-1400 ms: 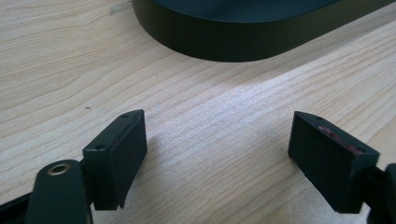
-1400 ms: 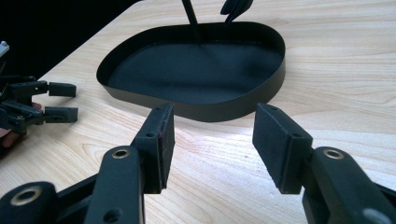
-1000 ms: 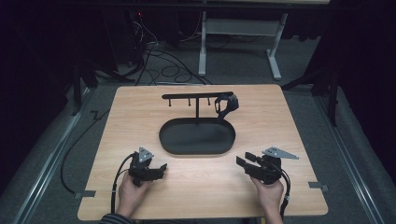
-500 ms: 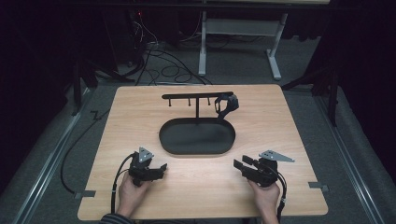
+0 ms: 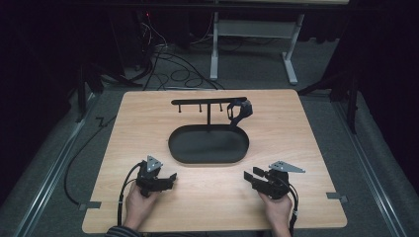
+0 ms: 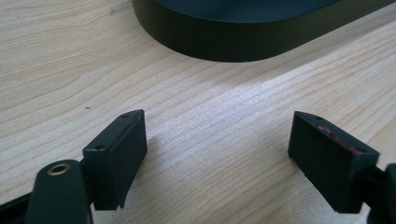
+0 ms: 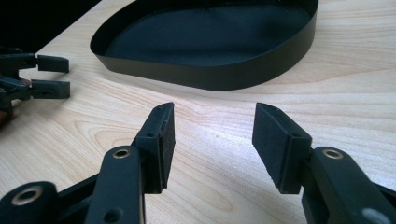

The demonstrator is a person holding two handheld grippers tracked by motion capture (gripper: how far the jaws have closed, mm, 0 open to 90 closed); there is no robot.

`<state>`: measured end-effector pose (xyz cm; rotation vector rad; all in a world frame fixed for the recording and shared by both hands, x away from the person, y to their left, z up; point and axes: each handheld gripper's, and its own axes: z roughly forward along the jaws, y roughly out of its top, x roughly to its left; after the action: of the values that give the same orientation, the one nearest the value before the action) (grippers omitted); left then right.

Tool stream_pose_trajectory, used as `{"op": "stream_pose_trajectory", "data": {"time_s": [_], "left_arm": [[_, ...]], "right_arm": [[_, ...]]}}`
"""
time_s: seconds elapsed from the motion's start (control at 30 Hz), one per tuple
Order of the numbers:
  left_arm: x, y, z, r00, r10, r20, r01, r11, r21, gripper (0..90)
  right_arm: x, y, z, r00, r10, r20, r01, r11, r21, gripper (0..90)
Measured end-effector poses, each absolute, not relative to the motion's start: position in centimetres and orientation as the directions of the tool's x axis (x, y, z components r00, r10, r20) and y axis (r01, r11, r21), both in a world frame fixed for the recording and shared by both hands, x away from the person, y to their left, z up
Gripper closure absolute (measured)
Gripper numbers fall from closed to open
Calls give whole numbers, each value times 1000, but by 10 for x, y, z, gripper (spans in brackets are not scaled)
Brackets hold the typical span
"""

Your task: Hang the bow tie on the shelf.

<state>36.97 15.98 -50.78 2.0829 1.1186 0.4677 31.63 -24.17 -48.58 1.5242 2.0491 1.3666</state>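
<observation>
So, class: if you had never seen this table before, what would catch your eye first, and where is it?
First, the black oval tray at the middle of the pale wooden table, with a T-shaped rack rising behind it and a dark strap-like item hanging from the rack's right end. Next, the left gripper and right gripper near the front edge, both with jaws open and holding nothing.

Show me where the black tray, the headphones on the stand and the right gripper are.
black tray [image 5: 180,147]: high view, left rim.
headphones [image 5: 240,112]: high view, ear cup hanging off the stand.
right gripper [image 5: 249,177]: high view, between its open jaws.
</observation>
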Motion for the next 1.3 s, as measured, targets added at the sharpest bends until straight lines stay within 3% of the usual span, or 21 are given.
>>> {"op": "stream_pose_trajectory", "data": {"time_s": [0.63,1.3], "left_arm": [[370,160,-508,559,829,-17,570,-369,734,200],[370,160,-508,559,829,-18,570,-368,734,200]], "right_arm": [[318,-228,-495,-435,867,246,628,96,773,504],[320,-224,-502,-429,871,240,641,107,760,499]]}}
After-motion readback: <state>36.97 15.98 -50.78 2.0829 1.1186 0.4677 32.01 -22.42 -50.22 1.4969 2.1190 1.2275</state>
